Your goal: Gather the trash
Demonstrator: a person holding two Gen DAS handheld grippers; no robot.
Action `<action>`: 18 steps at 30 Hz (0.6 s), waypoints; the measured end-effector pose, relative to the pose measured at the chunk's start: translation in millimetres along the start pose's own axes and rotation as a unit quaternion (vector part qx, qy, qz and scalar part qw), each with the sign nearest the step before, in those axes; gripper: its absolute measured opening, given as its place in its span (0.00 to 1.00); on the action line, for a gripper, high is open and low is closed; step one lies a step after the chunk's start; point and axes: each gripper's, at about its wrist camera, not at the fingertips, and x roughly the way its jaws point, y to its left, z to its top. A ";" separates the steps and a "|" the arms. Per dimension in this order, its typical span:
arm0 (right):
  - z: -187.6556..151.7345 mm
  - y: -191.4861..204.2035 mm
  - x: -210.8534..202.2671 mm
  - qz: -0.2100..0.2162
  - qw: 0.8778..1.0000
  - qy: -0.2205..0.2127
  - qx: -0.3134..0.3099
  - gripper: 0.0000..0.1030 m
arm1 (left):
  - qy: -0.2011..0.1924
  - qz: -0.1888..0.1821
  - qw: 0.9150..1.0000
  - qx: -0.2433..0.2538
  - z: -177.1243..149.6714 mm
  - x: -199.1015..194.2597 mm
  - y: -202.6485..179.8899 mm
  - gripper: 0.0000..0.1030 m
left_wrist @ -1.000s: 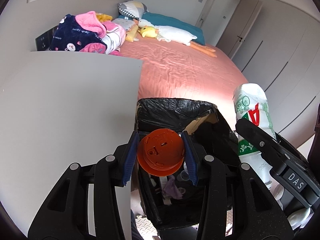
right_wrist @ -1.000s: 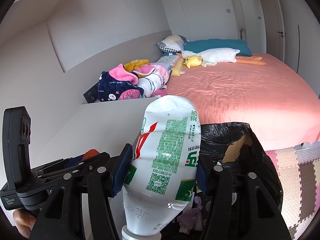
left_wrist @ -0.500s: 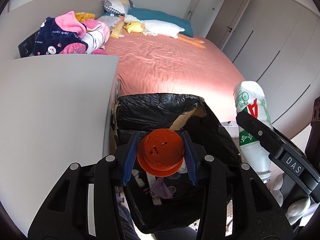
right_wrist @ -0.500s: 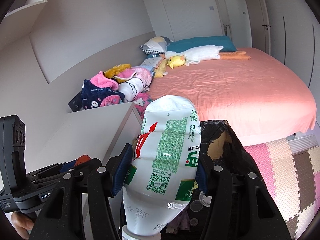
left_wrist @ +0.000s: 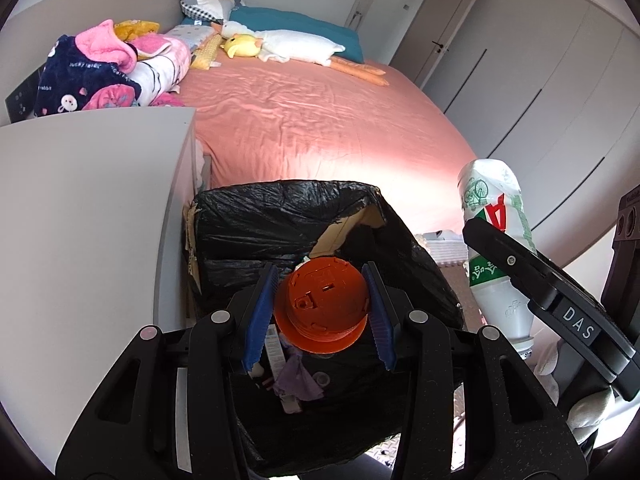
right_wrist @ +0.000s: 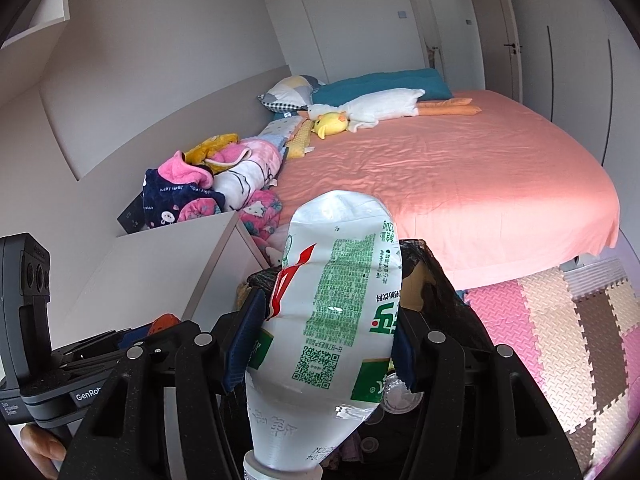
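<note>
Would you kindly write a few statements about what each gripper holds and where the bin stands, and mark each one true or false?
1. The left gripper grips an orange cap. True.
2. The right gripper is empty. False: it holds a white plastic bottle.
3. The bottle's neck points down. True.
4. The black-lined bin sits on the bed. False: it stands on the floor by the bed's foot.
5. The bin is empty. False: scraps lie inside.
</note>
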 end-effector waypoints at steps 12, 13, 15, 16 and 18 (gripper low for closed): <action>9.8 -15.3 -2.6 -0.011 0.999 -0.022 0.028 0.78 | -0.013 -0.020 0.999 -0.030 8.2 2.6 2.8 0.95; 10.0 -16.2 -4.3 -0.014 0.999 -0.027 0.028 0.80 | -0.013 -0.019 0.999 -0.034 8.9 2.2 4.3 0.95; 10.7 -17.9 -4.7 -0.016 0.999 -0.027 0.027 0.81 | -0.012 -0.017 0.999 -0.042 9.6 2.5 7.3 0.95; 10.6 -18.4 -4.4 -0.016 0.999 -0.026 0.028 0.82 | -0.014 -0.019 0.999 -0.047 9.2 2.3 9.0 0.95; 10.1 -19.9 -3.7 -0.013 0.999 -0.025 0.030 0.82 | -0.016 -0.029 0.998 -0.051 7.5 1.4 10.4 0.95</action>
